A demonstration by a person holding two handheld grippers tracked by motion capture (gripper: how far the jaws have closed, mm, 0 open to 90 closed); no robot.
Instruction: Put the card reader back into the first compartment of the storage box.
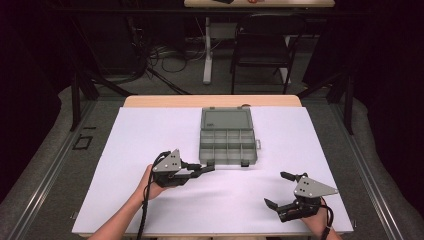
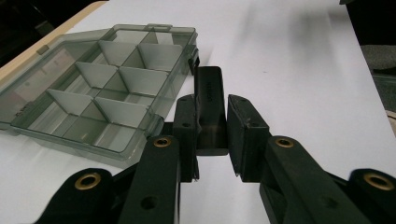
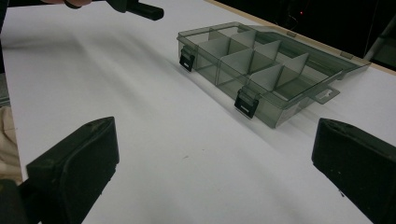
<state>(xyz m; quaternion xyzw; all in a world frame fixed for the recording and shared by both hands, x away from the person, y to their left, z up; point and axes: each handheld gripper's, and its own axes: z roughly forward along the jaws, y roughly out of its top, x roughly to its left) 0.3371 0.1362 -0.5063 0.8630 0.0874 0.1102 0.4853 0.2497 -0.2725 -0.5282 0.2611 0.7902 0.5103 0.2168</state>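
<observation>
So the open grey translucent plastic compartment box (image 1: 227, 139) sits mid-table on the white table (image 1: 150, 150), lid flipped back. The left claw (image 2: 212, 123) is right at the box's near left corner, pinching the black latch (image 2: 208, 88) there. The right claw (image 1: 280, 189) is spread wide, well off the box's near right side.
</observation>
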